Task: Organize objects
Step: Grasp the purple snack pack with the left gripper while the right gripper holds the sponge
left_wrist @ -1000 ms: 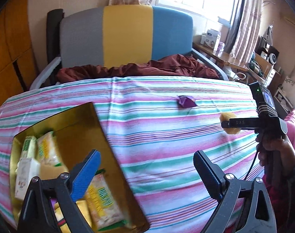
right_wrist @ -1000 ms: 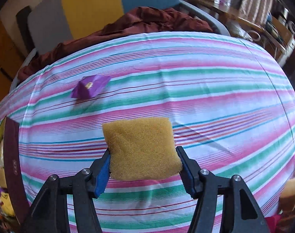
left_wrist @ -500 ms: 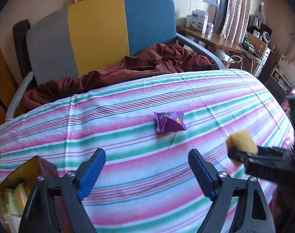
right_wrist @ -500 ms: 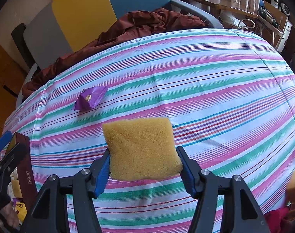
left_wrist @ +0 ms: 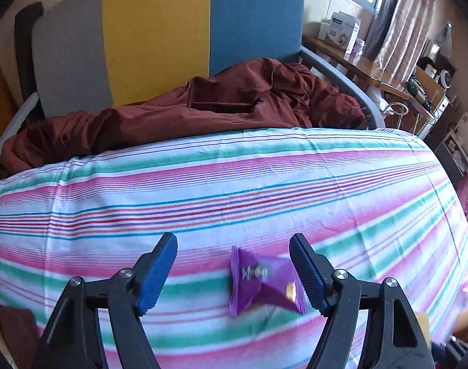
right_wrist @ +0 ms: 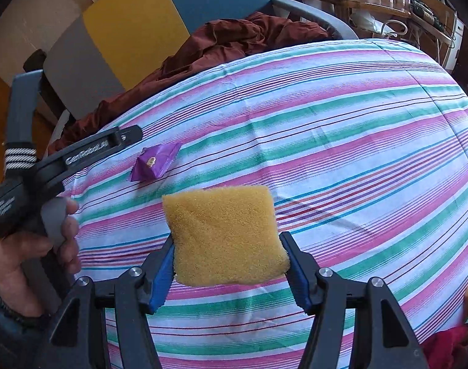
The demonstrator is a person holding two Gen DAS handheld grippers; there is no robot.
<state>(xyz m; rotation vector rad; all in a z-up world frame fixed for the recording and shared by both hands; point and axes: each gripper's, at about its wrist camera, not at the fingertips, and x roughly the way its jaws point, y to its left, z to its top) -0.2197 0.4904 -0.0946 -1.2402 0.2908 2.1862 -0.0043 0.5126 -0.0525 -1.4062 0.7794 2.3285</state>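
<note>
Item: purple snack packet [left_wrist: 263, 279], lying flat on the striped cloth [left_wrist: 234, 190] of the desk, untouched. A second ago it sat far up the cloth and small in my left view; now it lies low in that view, between my left fingers [left_wrist: 158, 273], off-centre and almost against the right-hand one.

Left gripper [left_wrist: 234, 272]: brought across from the gold box of snacks, which has dropped out of its view, to a place over the packet. Its jaws are closing around the packet, pads not yet pressing on it. From the right wrist view the same gripper [right_wrist: 132, 133] comes in from the left with its tip just beside the packet [right_wrist: 155, 163], a hand [right_wrist: 30, 255] on the grip.

Right gripper [right_wrist: 227, 272]: unchanged through the second, clamped on the yellow sponge [right_wrist: 224, 235], held clear above the cloth.

Surroundings: maroon bedding [left_wrist: 184, 113] on the colour-block chair [left_wrist: 160, 33] behind the desk.

Reading: the packet looks to be the last loose snack; I judge the pick is about to be made. The off-centre lie may let the packet skid as the fingers meet.
</note>
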